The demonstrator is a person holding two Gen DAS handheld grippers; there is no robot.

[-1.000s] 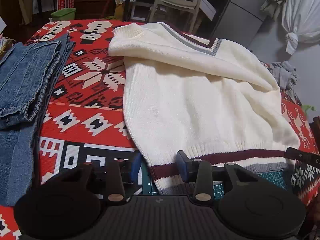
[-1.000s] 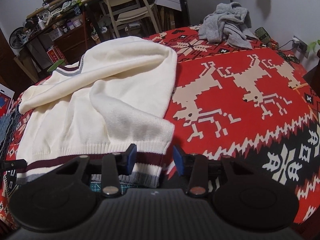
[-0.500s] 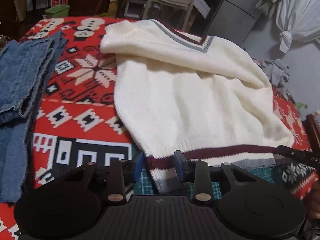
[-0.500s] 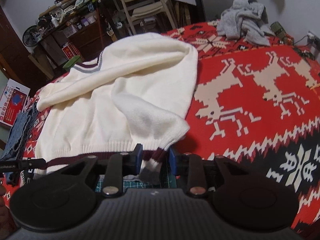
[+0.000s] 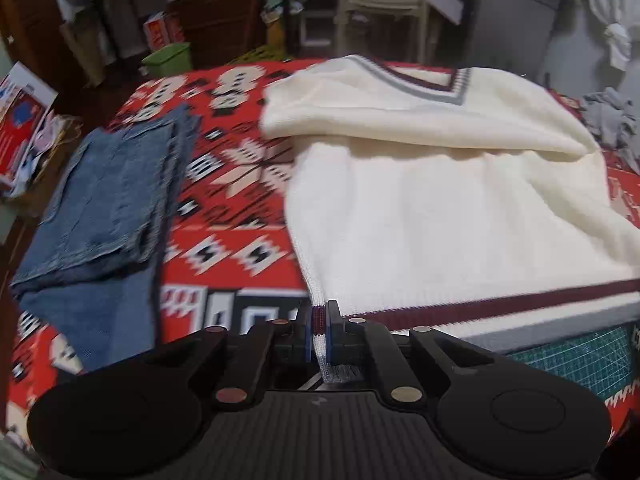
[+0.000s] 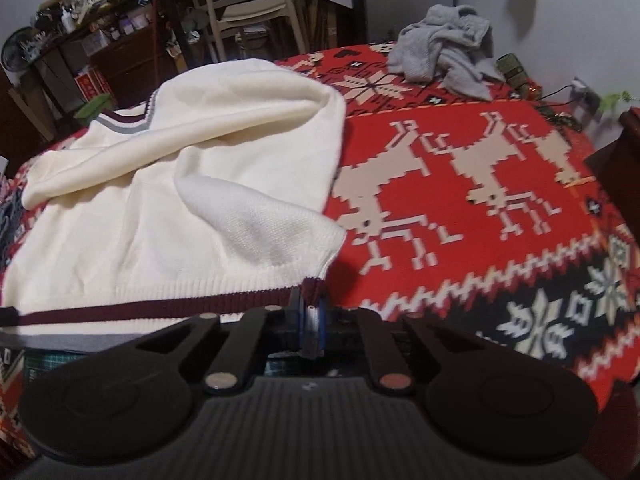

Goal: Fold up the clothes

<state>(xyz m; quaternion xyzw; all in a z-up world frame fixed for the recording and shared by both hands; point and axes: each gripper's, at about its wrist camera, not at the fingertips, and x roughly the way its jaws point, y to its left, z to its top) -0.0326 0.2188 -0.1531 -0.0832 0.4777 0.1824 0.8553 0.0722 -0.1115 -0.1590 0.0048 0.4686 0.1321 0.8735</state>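
A cream knit sweater [image 5: 440,208] with a maroon and grey striped hem and V-neck lies on the red patterned tablecloth [image 5: 240,248], sleeves folded across its body. My left gripper [image 5: 319,320] is shut on the hem's left corner, lifted off the cloth. In the right wrist view the same sweater [image 6: 160,200] spreads to the left. My right gripper [image 6: 311,312] is shut on the hem's right corner, and the maroon band stretches taut leftward from it.
Folded blue jeans [image 5: 108,208] lie left of the sweater. A crumpled grey garment [image 6: 444,48] sits at the far right of the table. A green cutting mat [image 5: 580,360] shows under the hem. A chair [image 6: 248,4] and cluttered shelves stand beyond the table.
Both grippers went from open to shut on the sweater's hem corners. The hem has risen off the cloth and pulled taut between them.
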